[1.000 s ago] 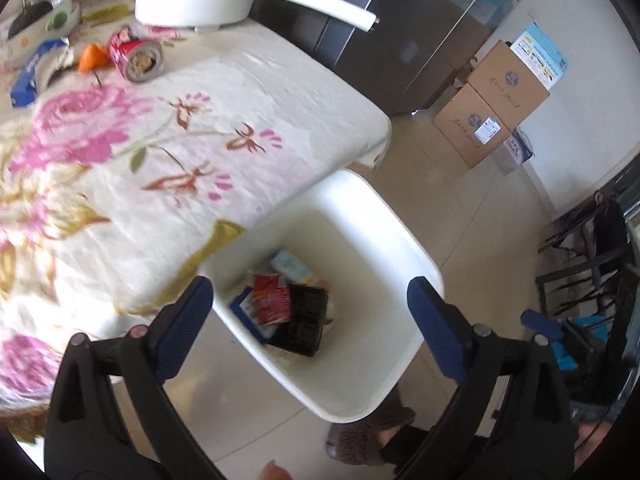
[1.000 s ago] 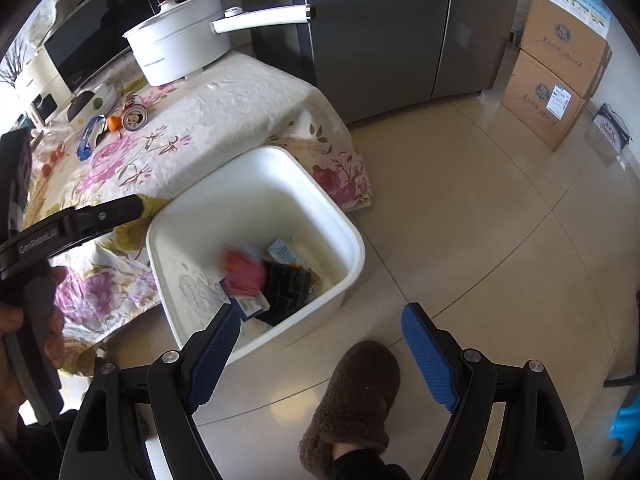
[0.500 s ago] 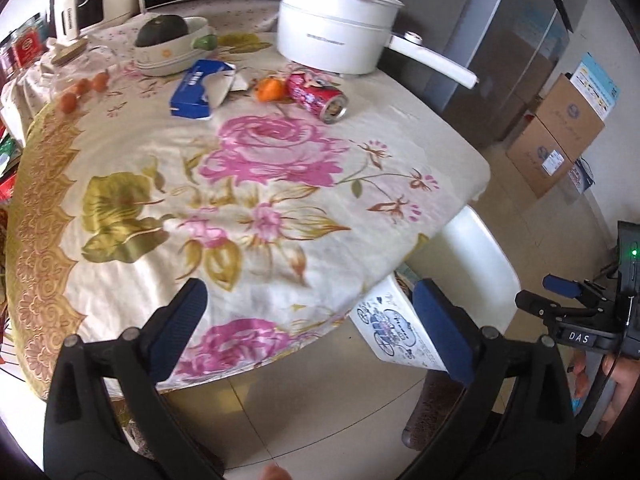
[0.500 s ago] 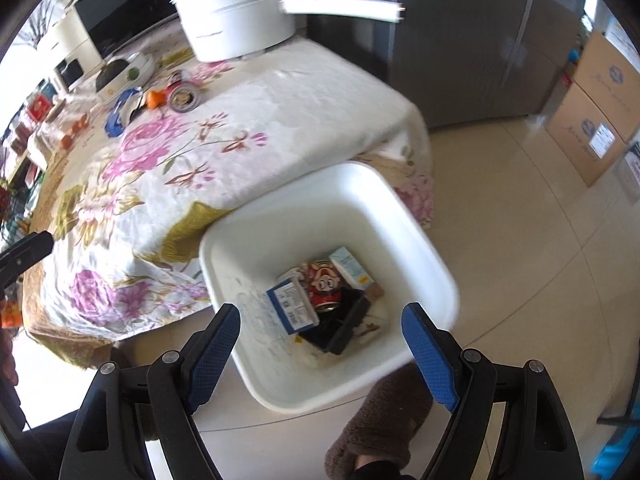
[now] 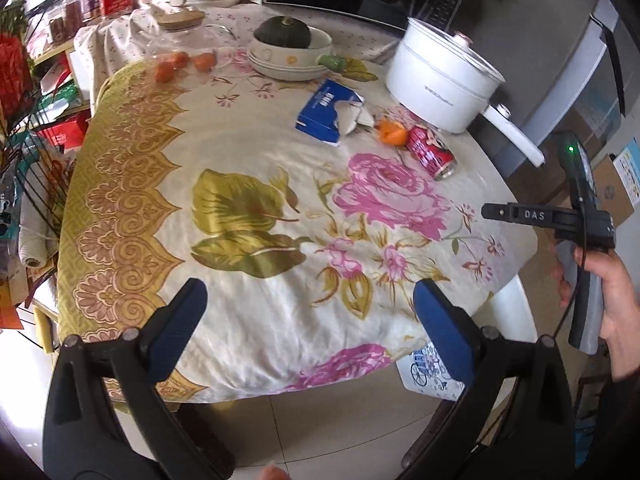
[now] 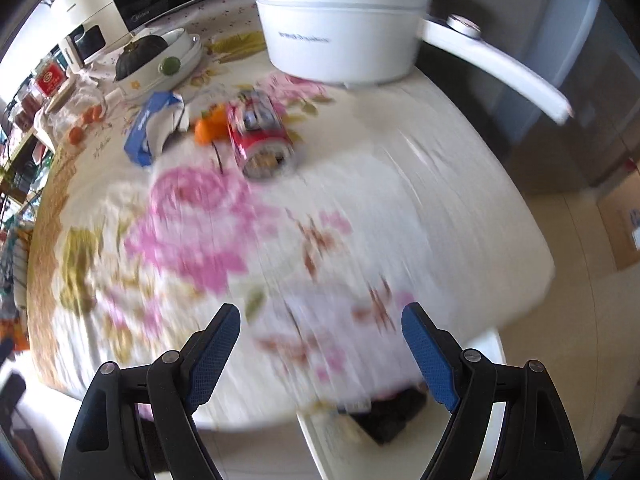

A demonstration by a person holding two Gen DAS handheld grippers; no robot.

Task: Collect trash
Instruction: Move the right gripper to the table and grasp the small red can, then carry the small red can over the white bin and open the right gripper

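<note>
We note the left gripper (image 5: 308, 320) with jaws spread wide, having just been opening, nothing between them, over the near edge of the floral tablecloth (image 5: 248, 160). The right gripper (image 6: 320, 344) is likewise spread and empty. White bin (image 5: 516, 312) edge shows at 4 o'clock. Farther, at 1 o'clock, a red can (image 5: 430, 153) lies on its side, touching orange peel (image 5: 390, 132), beside a blue tissue pack (image 5: 326, 114). White pot (image 5: 444, 80) behind.
</note>
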